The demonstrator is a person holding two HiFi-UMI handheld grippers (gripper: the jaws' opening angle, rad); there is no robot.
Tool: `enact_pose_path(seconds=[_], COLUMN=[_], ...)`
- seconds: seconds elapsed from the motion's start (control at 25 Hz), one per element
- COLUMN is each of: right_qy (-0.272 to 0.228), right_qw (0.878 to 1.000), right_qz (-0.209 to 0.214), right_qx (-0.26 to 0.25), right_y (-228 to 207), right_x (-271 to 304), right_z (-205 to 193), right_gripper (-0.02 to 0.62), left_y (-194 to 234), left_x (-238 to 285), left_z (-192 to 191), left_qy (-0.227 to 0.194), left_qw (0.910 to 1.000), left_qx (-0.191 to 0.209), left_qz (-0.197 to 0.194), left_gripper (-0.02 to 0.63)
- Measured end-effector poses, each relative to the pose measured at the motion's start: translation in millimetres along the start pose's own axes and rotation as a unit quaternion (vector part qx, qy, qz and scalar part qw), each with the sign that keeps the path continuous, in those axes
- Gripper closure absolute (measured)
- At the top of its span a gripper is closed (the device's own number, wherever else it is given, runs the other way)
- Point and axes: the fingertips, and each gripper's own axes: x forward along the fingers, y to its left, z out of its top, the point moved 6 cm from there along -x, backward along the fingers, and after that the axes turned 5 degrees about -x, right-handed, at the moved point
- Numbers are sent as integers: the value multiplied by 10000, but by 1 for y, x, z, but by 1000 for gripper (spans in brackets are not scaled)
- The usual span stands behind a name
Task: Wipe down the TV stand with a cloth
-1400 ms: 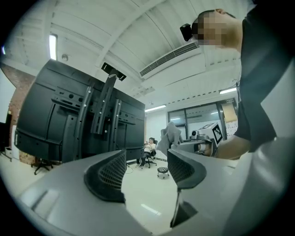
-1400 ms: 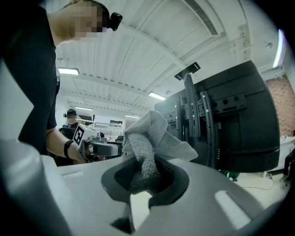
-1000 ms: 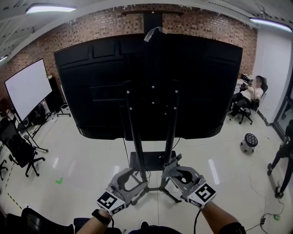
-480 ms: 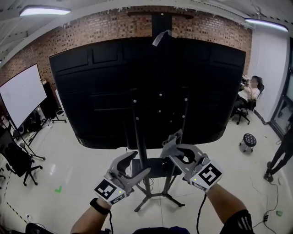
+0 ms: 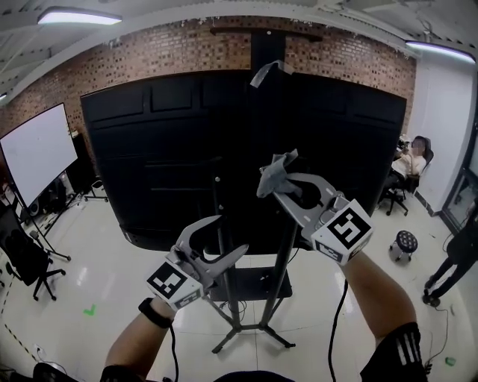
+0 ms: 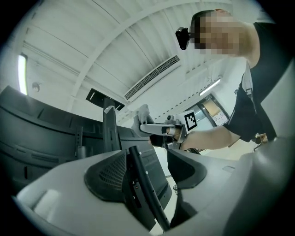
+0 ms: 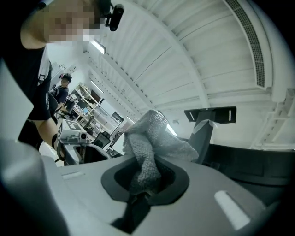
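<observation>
Presently, a grey cloth [image 5: 275, 173] is held pinched in the right gripper [image 5: 278, 188], raised near but not seen touching the TV stand [image 5: 225, 298]; the left gripper [image 5: 228, 237] is held spread by one upright, and any wiping stroke is judged to need cloth-to-stand contact.

Open office, whiteboard [image 5: 37, 153], swivel chair [image 5: 28, 261], brick wall [image 5: 160, 48], strip light [image 5: 78, 16]

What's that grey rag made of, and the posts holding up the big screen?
The cloth looks like soft terry or microfibre: grey, matte, with a nubby looped pile. The stand posts look like dark-coated metal: thin, straight, slightly shiny, dotted with small holes or screws, though the coating hides the material itself.
</observation>
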Motion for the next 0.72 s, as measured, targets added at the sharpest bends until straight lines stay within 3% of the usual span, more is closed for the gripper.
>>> enact_pose_path(seconds=[0.48,0.72], right_qy=[273,556], right_qw=[9971,9921], right_qz=[-290,-437], right_qx=[-649,-1041], right_y=[-129,-179], right_x=[60,98], right_z=[51,92], right_gripper=[566,566], left_y=[49,72], left_x=[60,91], left_z=[78,109], left_qy=[-227,-316], left_qw=[9987,9986], left_qx=[436,401], left_qz=[-114,-126], left_gripper=[304,304])
